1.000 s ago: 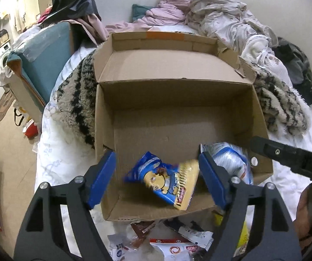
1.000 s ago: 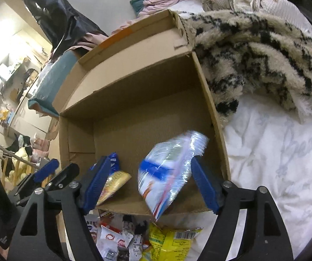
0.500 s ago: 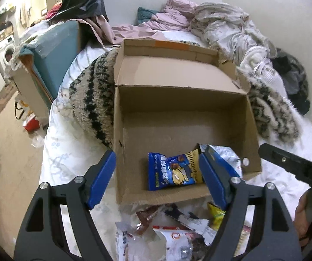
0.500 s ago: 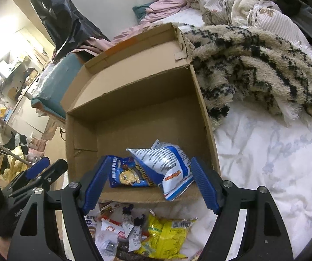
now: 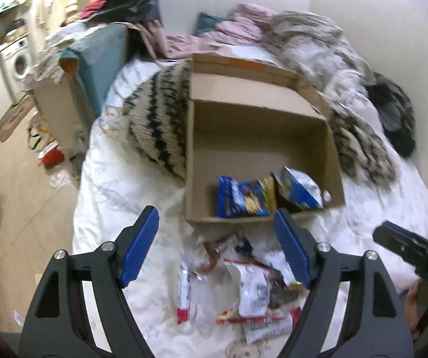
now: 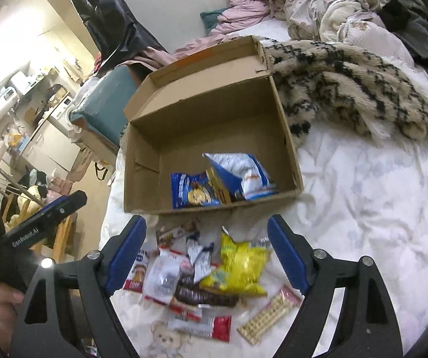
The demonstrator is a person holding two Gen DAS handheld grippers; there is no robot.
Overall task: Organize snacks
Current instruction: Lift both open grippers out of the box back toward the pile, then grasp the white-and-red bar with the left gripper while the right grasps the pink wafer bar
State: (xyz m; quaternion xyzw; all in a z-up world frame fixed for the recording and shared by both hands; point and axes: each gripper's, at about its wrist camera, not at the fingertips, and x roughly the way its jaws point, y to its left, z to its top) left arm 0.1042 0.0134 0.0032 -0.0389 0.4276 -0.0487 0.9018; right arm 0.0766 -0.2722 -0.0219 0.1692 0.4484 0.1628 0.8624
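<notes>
Both the left tongs (image 5: 215,249) and the right tongs (image 6: 206,253) were held spread wide and empty above a loose pile of small snack packets (image 6: 202,277) on the white bed sheet (image 6: 363,208). Two packets were counted in the open brown cardboard box (image 6: 142,161): a blue-and-gold snack bag (image 6: 194,191) touching a blue-and-white snack bag (image 6: 241,171). A yellow foil bag (image 6: 239,268) and a pale wafer bar (image 6: 269,313) were shown clearly only in the right view.

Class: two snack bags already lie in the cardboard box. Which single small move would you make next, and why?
Probably lower the open right gripper onto the yellow bag: it lies between its fingers, atop the loose pile in front of the cardboard box, which has room.
</notes>
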